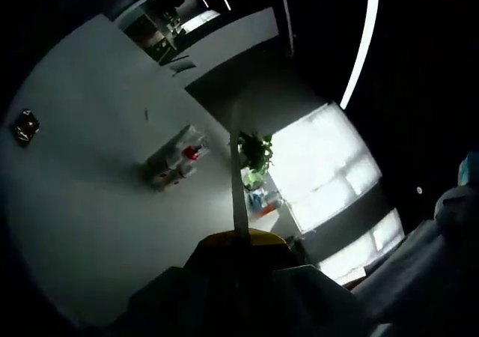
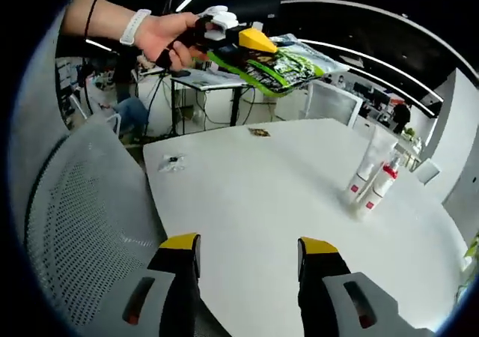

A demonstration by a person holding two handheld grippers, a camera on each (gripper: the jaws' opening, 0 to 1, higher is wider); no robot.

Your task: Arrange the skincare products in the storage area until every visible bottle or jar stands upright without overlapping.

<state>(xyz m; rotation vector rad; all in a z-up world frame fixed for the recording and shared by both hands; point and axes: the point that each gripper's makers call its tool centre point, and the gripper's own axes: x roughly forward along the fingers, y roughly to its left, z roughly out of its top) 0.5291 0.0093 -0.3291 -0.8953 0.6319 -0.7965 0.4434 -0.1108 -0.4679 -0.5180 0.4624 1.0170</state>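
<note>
While left tongs (image 2: 254, 49) clamp green packet (image 2: 288, 64) aloft, right tongs (image 2: 251, 258) gape empty above table (image 2: 254, 195).

A grey mesh chair (image 2: 82, 217) stands beside the white table (image 2: 277, 202), a potted plant (image 1: 256, 153) farther off.

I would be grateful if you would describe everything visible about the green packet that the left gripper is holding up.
In the right gripper view, the green packet is a flat, glossy pouch, seemingly plastic film, bright green and black with a pale, silvery far end. Its print is too small to read. It hangs in the air above the white table, roughly level and tilted slightly, touching nothing else. The left gripper, held in a person's hand, pinches its near end between yellow-tipped jaws.
</note>
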